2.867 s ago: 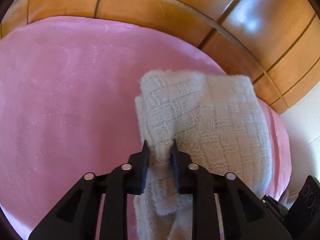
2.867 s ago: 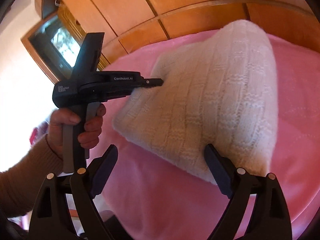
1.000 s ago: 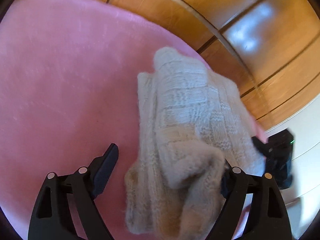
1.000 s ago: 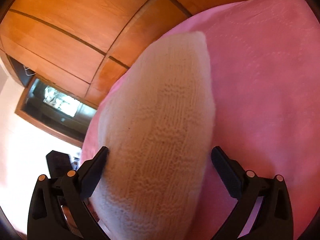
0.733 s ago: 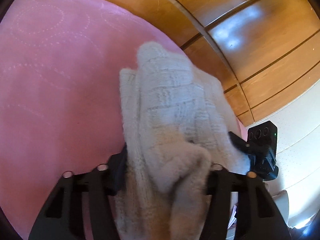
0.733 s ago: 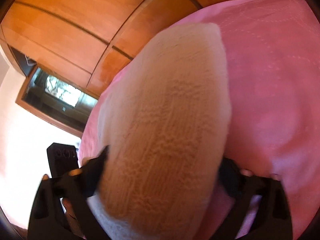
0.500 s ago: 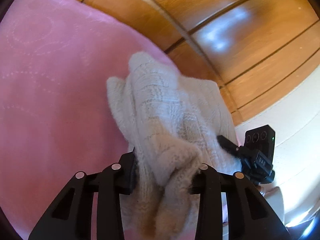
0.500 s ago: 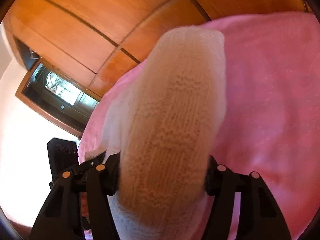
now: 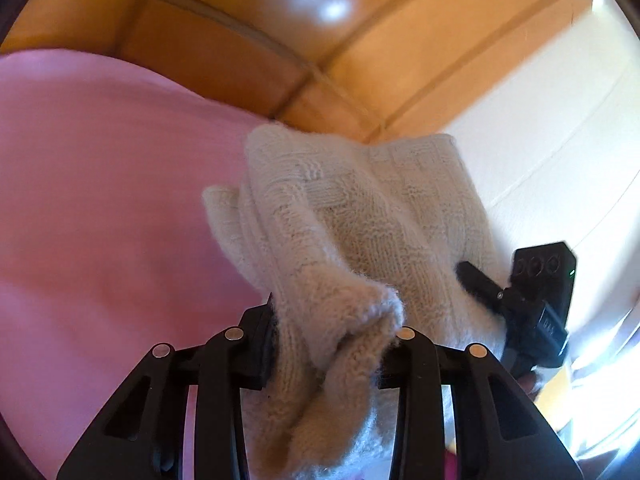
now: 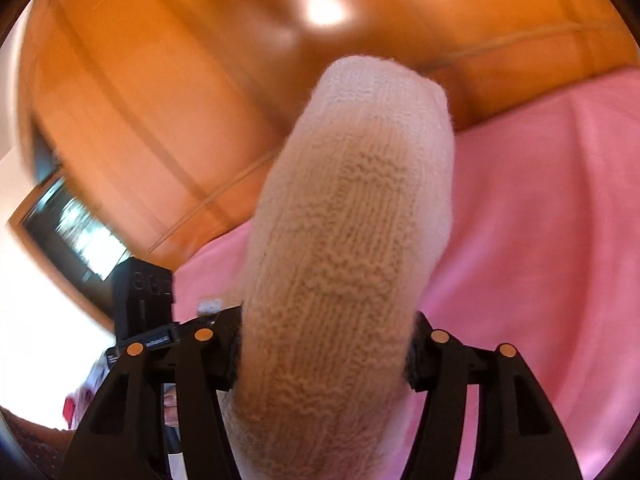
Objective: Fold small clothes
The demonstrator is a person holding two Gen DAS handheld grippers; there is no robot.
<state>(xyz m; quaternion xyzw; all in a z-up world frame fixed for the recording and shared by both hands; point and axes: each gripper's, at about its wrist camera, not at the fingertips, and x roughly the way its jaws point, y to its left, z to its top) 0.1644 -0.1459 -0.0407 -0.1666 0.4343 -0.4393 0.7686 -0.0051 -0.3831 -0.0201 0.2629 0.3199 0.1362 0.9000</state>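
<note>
- The white knitted sweater (image 9: 360, 232) is folded into a thick bundle and looks lifted up over the pink blanket (image 9: 100, 200), with both grippers holding it
- It looks soft, fluffy and light, so it will bend and sag anywhere it is not held
- The wool is thick, so I think it should not slip out easily, but loose layers could fall open
- The best place to hold it is at the two ends of the bundle, through all the layers
- The left gripper (image 9: 332, 344) has its jaws squeezed onto a bunched end of the sweater
- The right gripper (image 10: 324, 356) has its jaws pressed on the sides of the other rounded end
- Behind the blanket are shiny wooden doors (image 10: 200, 80)
</note>
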